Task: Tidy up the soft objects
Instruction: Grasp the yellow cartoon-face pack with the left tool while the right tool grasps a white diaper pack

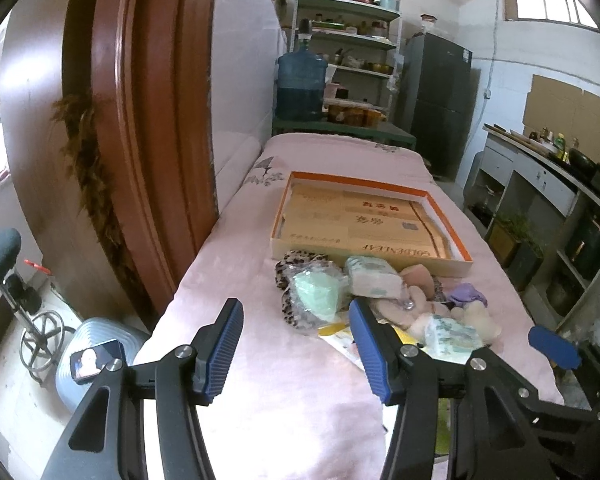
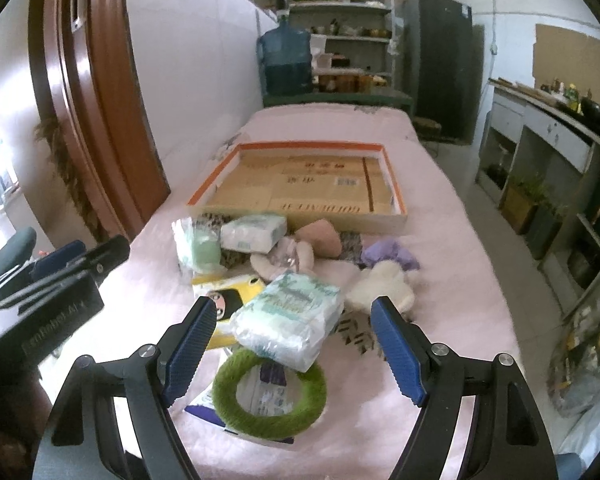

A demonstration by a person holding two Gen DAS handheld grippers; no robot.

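The bed (image 2: 440, 216), covered in a pink quilt, stretches away ahead of both hand-held grippers. Beyond the pile of soft things, farther from the grippers, lies the flat orange-rimmed box (image 2: 392, 184) with bare cardboard inside.

The pile of soft objects sits between the grippers and the box, touching the box's near wall. The left hand-held gripper (image 1: 296, 352) hangs over bare quilt with its jaws wide apart and nothing between them; the pile lies just ahead and to its right. The right hand-held gripper (image 2: 292, 348) also stands wide, gripping nothing. A white diaper pack (image 2: 288, 316) lies between its fingers (image 2: 396, 356), apart from the pads, and overlaps the green ring (image 2: 268, 420) just nearer the gripper.

Left of that pack is a yellow packet with a cartoon face (image 2: 228, 300). Farther ahead sit a second diaper pack (image 2: 252, 232), a bagged mint-green item (image 2: 204, 248), a pink plush piece (image 2: 320, 236), a cream plush toy (image 2: 380, 284) and a purple cloth (image 2: 388, 256).
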